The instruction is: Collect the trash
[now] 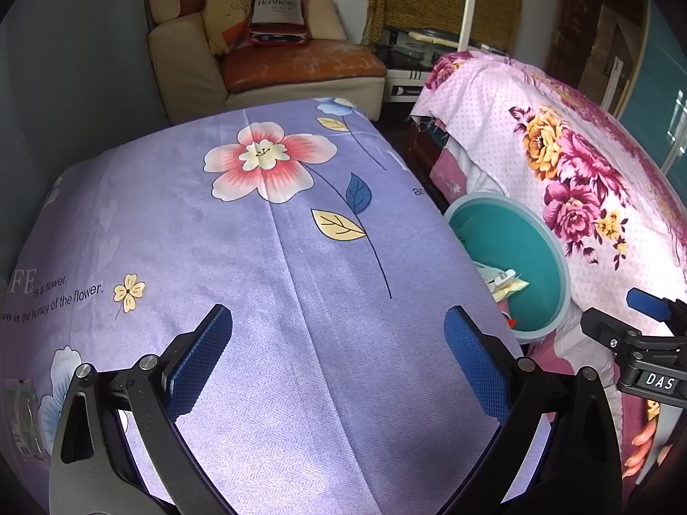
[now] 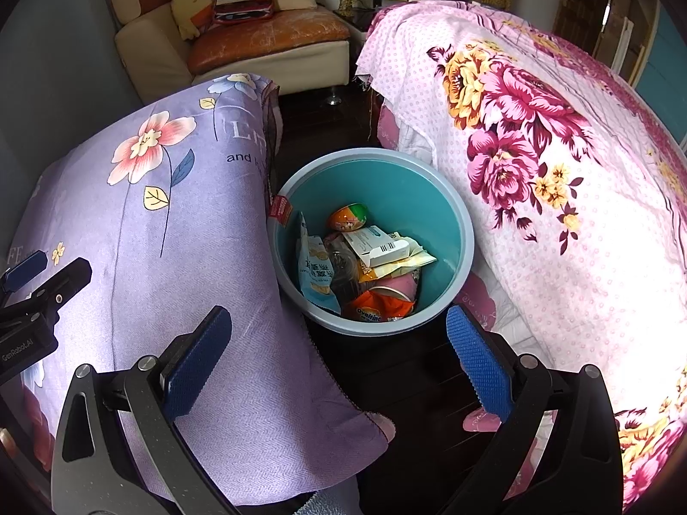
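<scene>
Both grippers are hanging released and empty. The bin (image 2: 373, 171) is sitting just ahead of the right gripper (image 2: 339, 356), nearer it than the left gripper (image 1: 339, 360); possibly a wrapper (image 1: 23, 420) far left.

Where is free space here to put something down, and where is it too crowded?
The purple flowered cover is bare ahead of the open left gripper. A dark floor strip is free between the teal bin and the open right gripper. The bin's bottom is crowded with wrappers.
</scene>
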`<state>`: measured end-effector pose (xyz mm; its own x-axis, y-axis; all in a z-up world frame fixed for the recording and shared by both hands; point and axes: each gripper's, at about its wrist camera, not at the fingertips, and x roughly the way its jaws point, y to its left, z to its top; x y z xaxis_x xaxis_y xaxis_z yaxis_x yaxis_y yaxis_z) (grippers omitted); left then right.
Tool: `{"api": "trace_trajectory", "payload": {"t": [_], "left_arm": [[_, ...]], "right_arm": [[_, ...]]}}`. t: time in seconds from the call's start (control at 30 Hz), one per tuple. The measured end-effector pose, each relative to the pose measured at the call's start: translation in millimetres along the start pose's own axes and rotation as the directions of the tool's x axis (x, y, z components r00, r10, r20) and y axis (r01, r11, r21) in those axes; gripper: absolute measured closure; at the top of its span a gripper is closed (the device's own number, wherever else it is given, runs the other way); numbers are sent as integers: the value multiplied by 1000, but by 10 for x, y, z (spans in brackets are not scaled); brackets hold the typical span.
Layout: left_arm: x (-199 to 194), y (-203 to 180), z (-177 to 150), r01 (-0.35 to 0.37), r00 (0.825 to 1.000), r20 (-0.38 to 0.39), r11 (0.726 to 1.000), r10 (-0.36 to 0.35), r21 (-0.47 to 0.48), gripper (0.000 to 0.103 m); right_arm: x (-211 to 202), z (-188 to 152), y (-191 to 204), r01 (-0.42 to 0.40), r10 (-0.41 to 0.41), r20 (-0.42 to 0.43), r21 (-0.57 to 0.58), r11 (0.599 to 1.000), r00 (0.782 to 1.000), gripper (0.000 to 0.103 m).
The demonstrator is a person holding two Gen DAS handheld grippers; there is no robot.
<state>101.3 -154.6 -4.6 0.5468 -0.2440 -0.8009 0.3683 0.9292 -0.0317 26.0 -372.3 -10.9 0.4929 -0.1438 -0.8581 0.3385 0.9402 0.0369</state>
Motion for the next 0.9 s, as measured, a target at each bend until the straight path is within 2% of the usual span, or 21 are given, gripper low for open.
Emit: {"api": "trace_trajectory", "payload": {"t": [0.9], "left_arm": [[49, 113, -13, -3, 1000, -4, 1000, 3, -10, 4]], "right_arm": [[21, 73, 80, -3, 3, -7, -25, 1000, 1000, 7]]}}
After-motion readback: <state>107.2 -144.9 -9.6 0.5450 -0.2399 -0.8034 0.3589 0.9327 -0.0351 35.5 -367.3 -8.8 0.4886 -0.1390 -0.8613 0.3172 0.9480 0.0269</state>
